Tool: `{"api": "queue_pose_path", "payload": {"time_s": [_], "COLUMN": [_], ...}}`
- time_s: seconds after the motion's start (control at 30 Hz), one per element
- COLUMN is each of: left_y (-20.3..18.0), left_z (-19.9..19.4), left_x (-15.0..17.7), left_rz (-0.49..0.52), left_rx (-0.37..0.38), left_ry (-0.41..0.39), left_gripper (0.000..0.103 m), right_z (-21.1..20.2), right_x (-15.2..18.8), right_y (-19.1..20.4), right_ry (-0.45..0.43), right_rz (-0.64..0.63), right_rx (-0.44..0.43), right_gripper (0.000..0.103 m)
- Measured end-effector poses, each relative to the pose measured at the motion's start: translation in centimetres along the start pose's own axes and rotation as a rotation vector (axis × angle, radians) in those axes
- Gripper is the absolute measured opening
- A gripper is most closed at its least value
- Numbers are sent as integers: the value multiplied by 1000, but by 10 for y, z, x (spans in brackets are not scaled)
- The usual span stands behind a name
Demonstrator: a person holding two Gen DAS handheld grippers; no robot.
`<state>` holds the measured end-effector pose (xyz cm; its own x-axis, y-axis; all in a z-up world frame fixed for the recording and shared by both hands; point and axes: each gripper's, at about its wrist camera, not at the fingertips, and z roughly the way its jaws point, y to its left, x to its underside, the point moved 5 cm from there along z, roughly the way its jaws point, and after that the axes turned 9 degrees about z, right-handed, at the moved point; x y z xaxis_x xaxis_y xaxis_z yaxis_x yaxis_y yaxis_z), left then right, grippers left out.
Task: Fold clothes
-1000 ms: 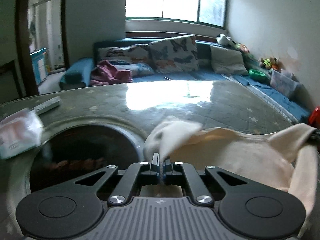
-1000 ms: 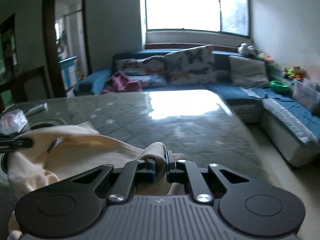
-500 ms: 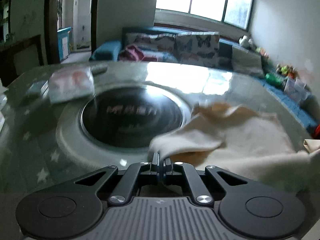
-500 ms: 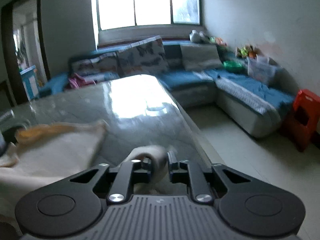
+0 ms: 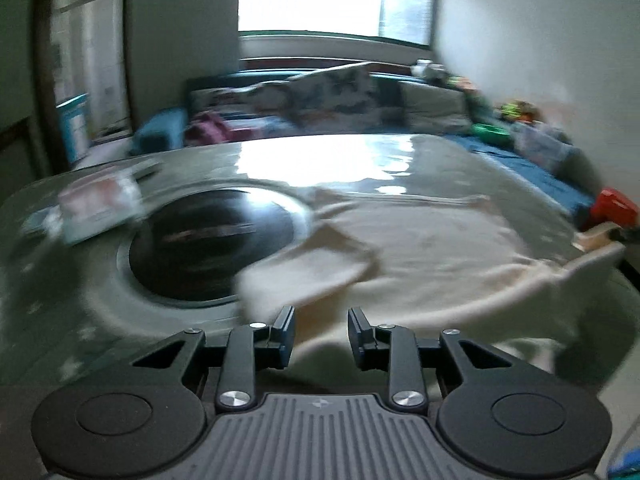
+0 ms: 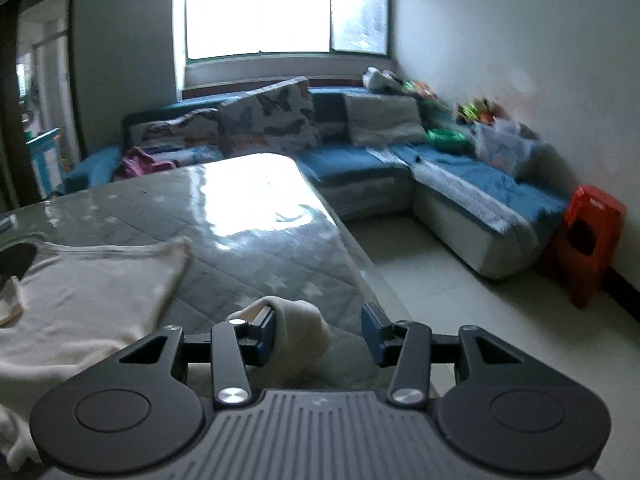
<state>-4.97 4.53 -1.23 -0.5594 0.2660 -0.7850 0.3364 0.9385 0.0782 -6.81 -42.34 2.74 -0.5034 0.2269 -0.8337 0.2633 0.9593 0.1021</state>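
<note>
A bright window (image 6: 280,12) lights the blue corner sofa (image 6: 360,164).

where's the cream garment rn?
The cream garment lies spread on the table, right of the round black inset in the left wrist view; one bunched corner sits between the right tool's opening jaws.
</note>
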Motion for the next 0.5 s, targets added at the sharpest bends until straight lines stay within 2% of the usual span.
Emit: {"api": "queue_pose_path", "payload": {"time_s": [0.13, 0.23, 0.27, 0.33, 0.5], "left_y": [-36, -65, -73, -86, -100], "left_z": [22, 37, 41, 47, 43], "left_x": [-4, -1, 0, 6, 20], "left_rz": [59, 101, 111, 138, 204], "left_rx": [126, 211, 230, 284, 349], "left_ry": [8, 30, 44, 70, 105], "left_gripper": [31, 31, 31, 31, 31], "right_z": [-7, -6, -7, -10, -16], "right_x": [-1, 6, 9, 14, 18], "right_y": [1, -13, -20, -35, -66], "right_ry": [-14, 15, 24, 36, 32], "right_rz": [-17, -4, 14, 50, 133], "right_rx": [15, 81, 101, 137, 222], "right_gripper": [49, 50, 55, 57, 58]}}
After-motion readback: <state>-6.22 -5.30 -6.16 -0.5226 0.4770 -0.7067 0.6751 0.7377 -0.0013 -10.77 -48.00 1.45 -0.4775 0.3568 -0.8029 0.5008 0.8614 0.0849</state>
